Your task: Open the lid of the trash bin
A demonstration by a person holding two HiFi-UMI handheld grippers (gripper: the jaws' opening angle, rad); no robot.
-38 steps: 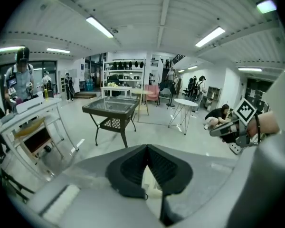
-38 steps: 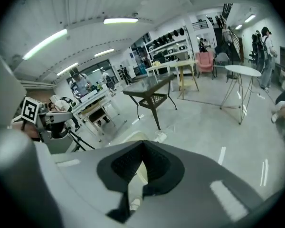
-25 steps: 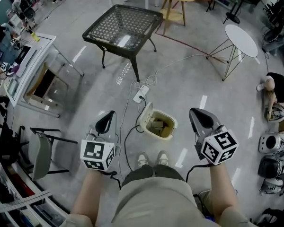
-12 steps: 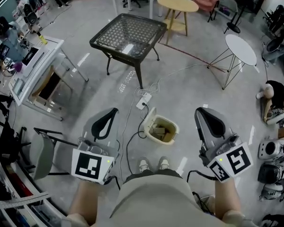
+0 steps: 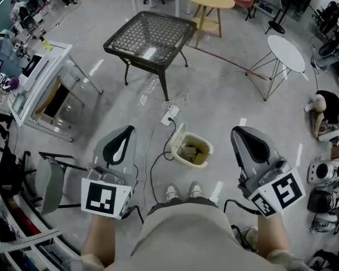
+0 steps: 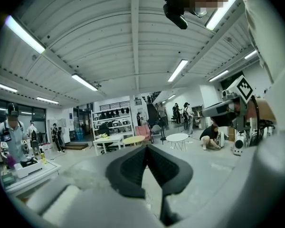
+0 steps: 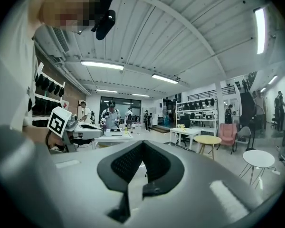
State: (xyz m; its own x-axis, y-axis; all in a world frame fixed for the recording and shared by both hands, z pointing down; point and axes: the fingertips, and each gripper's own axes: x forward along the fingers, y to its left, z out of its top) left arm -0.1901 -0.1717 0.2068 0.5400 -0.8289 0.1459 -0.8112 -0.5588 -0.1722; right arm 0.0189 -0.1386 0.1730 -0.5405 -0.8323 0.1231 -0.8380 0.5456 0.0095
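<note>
1. Cream plastic trash bin (image 5: 187, 161) sits on the glossy grey floor (image 5: 226, 103) just ahead of the person's shoes (image 5: 181, 192), between the two raised tongs in the head view. Its flat lid (image 5: 175, 138) stands tilted up at the far-left edge, and boxy brownish rubbish shows inside. I judge the opening step done; if the lid needs to go further back, the next move calls for bringing one pair of tongs down to its free edge. The left tongs (image 5: 126, 129) and right tongs (image 5: 238, 130) both hang well above the bin, touching nothing. A white power strip (image 5: 169, 115) with looping cables lies just beyond the bin.
2. Left gripper view: the left tongs (image 6: 146, 147) point out across the room, not at the bin. Their black ribbed pads meet at the tip, closed on nothing, and grey smooth shells flank them.
3. Right gripper view: the right tongs (image 7: 142, 143) look the same, with dimpled black pads pressed together at the tip and empty. No bin shows here.
</note>
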